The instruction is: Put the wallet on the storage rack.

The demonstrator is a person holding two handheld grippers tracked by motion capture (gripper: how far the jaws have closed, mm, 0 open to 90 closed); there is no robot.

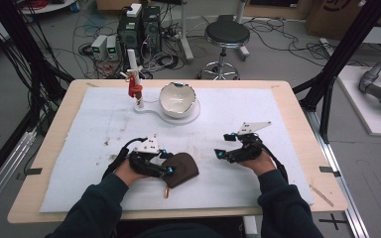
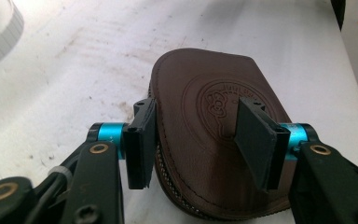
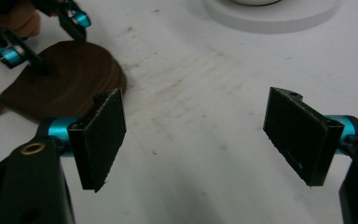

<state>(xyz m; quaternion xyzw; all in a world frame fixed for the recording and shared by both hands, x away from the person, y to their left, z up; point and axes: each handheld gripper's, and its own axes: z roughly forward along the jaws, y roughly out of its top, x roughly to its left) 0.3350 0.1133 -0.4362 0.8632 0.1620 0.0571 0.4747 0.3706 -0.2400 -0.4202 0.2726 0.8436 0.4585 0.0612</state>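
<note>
**Pouch under left tool, jaws astride, not yet clamped**

The brown leather pouch (image 1: 181, 168) lies flat on the white surface (image 1: 99, 124), near my edge, directly beneath my left tool (image 2: 198, 140). Its jaws stand apart: one at the pouch's stitched left edge, the other above the embossed face; I cannot tell if either touches. The rounded end points away from me. My right tool (image 3: 198, 135) is spread wide over bare mat, well to the pouch's right. Left is plainly nearer.
</note>
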